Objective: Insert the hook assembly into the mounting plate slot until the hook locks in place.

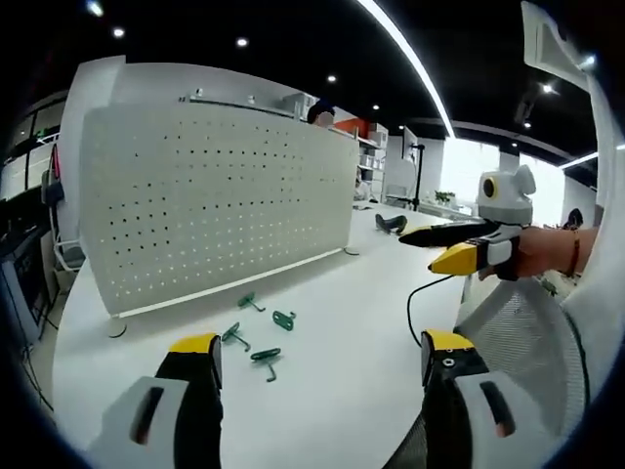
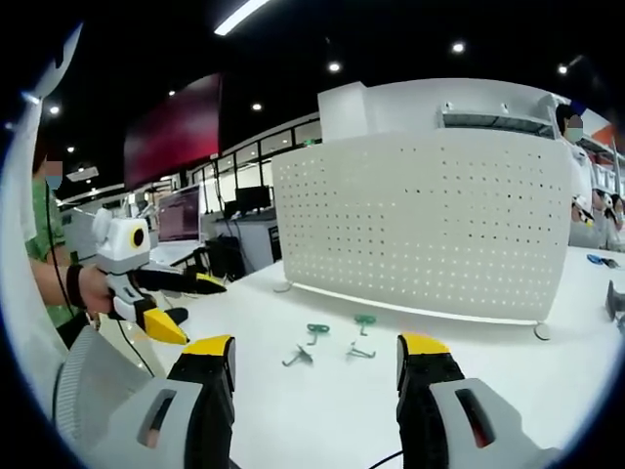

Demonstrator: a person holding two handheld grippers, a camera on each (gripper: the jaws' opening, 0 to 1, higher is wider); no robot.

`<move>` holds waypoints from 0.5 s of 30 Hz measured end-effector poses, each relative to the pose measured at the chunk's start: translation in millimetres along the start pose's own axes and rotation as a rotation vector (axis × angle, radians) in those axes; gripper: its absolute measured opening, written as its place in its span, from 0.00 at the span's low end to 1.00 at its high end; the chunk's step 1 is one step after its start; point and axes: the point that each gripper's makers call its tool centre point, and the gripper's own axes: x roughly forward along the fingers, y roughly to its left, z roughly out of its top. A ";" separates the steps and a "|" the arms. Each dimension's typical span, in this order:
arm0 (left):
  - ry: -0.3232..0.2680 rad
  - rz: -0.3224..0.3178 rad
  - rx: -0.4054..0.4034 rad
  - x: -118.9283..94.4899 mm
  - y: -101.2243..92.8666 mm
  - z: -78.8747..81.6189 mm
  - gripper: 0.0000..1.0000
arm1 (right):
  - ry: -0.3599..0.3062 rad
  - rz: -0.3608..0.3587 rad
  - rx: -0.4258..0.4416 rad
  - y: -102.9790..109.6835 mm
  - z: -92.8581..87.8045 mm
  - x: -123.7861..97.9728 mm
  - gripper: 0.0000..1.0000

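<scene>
Both my left gripper (image 1: 317, 357) and right gripper (image 2: 317, 357) hang wide open, empty, above the table (image 1: 342, 322). Four green hooks (image 1: 264, 337) lie loose before the pegboard (image 1: 215, 195). They look light, stiff and slippery; I'd pinch one by its shank.

A long white smooth-topped table (image 1: 342, 322) stands in a large open hall with a dark ceiling (image 1: 293, 39) set with small round recessed spotlights (image 1: 242, 42) and a long bright linear light strip (image 1: 405, 59). A bright window (image 1: 469, 166) glows at the far end. Dark computer monitors (image 2: 252, 200) line desks behind, below a dark red wall panel (image 2: 176, 127).
</scene>
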 end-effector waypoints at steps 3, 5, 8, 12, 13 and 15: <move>0.009 -0.008 -0.002 2.7 -1.0 -2.1 0.86 | 0.008 0.004 -0.007 -0.1 -1.0 2.3 0.67; 0.012 -0.013 -0.003 3.5 -1.7 -2.5 0.86 | 0.013 0.012 -0.007 0.5 -1.8 4.6 0.67; 0.009 -0.013 -0.006 3.8 -1.5 -1.9 0.86 | 0.023 0.042 -0.010 4.6 -3.2 9.6 0.65; 0.006 -0.006 -0.010 2.5 -0.7 -1.6 0.85 | 0.054 0.079 -0.034 8.1 -8.0 17.6 0.64; 0.006 -0.004 -0.013 1.9 -0.7 -1.8 0.85 | 0.054 0.087 -0.032 9.0 -8.0 19.2 0.63; 0.005 0.002 -0.017 0.5 -0.7 -2.2 0.85 | 0.062 0.101 -0.032 10.6 -8.8 23.6 0.62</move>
